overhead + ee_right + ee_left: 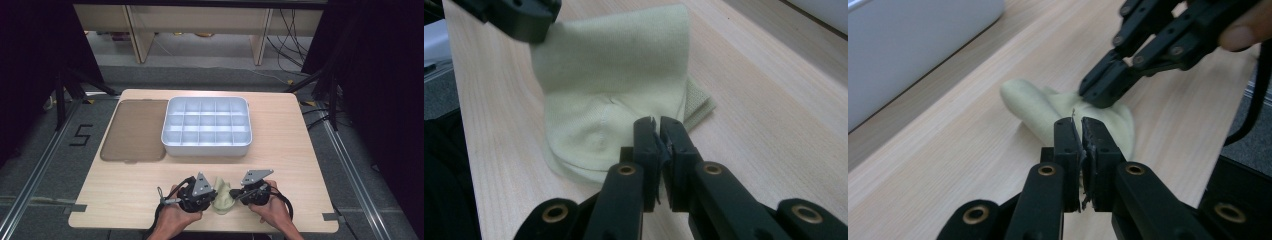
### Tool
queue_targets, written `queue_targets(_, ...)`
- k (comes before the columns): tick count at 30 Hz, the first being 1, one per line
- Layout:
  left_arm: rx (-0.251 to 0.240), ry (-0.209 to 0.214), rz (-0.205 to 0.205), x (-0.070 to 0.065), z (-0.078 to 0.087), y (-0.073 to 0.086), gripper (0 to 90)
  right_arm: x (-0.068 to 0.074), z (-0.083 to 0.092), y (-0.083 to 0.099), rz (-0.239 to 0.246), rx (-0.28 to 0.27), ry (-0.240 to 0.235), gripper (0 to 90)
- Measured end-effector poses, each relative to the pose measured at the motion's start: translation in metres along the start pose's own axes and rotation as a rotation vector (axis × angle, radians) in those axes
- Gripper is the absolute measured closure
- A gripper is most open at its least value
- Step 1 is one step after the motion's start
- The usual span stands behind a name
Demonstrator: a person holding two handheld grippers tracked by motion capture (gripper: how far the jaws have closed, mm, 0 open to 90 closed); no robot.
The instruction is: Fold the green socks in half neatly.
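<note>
Both tongs are black, built of linked bars pinned with brass-ringed rivets, ending in two flat rectangular jaws. The left tongs (pixel 212 192) and right tongs (pixel 235 196) each carry a grey three-cornered plate with small holes on top. A black cable loops off each. Bare forearms, no sleeves visible.

- A light wooden table (pixel 290 150) stands on a grey floor (pixel 45 165).
- A white tray (pixel 206 146) divided into many small compartments lies toward the far middle of the table.
- A flat brownish translucent lid (pixel 135 131) lies just to the left of the tray.
- A pale yellow-green cloth (pixel 223 196), bunched up, lies on the wood at the near edge, around the middle.
</note>
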State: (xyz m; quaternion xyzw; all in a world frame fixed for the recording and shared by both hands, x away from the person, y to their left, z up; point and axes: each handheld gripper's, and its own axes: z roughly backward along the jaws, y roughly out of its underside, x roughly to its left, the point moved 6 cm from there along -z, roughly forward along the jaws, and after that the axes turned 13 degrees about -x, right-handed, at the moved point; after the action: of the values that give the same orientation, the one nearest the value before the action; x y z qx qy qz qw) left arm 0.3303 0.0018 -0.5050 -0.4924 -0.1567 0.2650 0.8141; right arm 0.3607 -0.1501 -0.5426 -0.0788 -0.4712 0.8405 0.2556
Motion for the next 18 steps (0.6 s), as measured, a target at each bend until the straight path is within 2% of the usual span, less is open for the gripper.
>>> queue_targets(1,-0.005,0.006,0.001,-0.003,-0.002,-0.001,85.0,0.000,0.000,0.000,0.000,0.000,0.000,86.4)
queue_targets(2,-0.011,0.018,-0.001,-0.008,-0.003,-0.002,85.0,0.002,0.001,0.001,-0.039,0.010,0.011,86.4)
queue_targets(3,-0.003,0.017,-0.021,-0.010,-0.004,-0.002,85.1,0.000,0.001,0.001,-0.030,0.004,0.007,86.4)
queue_targets(4,-0.009,0.032,-0.018,-0.017,-0.007,-0.002,85.1,0.000,0.001,0.001,-0.039,0.004,0.006,86.4)
queue_targets(6,-0.004,0.045,-0.031,-0.022,-0.009,-0.002,85.1,-0.001,0.001,0.002,-0.039,0.001,0.011,86.4)
queue_targets(8,-0.011,0.052,-0.025,-0.024,-0.011,-0.002,85.1,-0.001,0.001,0.002,-0.042,0.002,0.014,86.4)
queue_targets(9,-0.008,0.039,-0.033,-0.024,-0.012,-0.002,85.1,-0.001,0.001,0.002,-0.042,0.002,0.014,86.4)
queue_targets(13,0.011,0.064,-0.045,-0.032,-0.018,0.003,85.1,-0.002,0.001,0.002,-0.049,-0.001,0.006,86.2)
queue_targets(14,0.009,0.073,-0.059,-0.033,-0.020,0.003,85.1,-0.002,0.002,0.002,-0.059,0.000,0.010,86.0)
queue_targets(15,0.009,0.068,-0.046,-0.035,-0.022,0.004,85.1,-0.002,0.002,0.002,-0.059,0.000,0.010,86.0)
queue_targets(16,0.016,0.076,-0.057,-0.035,-0.023,0.005,85.0,-0.001,0.002,0.002,-0.076,0.000,0.012,85.8)
queue_targets(18,0.021,0.084,-0.065,-0.038,-0.026,0.007,85.0,-0.004,0.003,0.000,-0.065,-0.011,0.021,85.7)
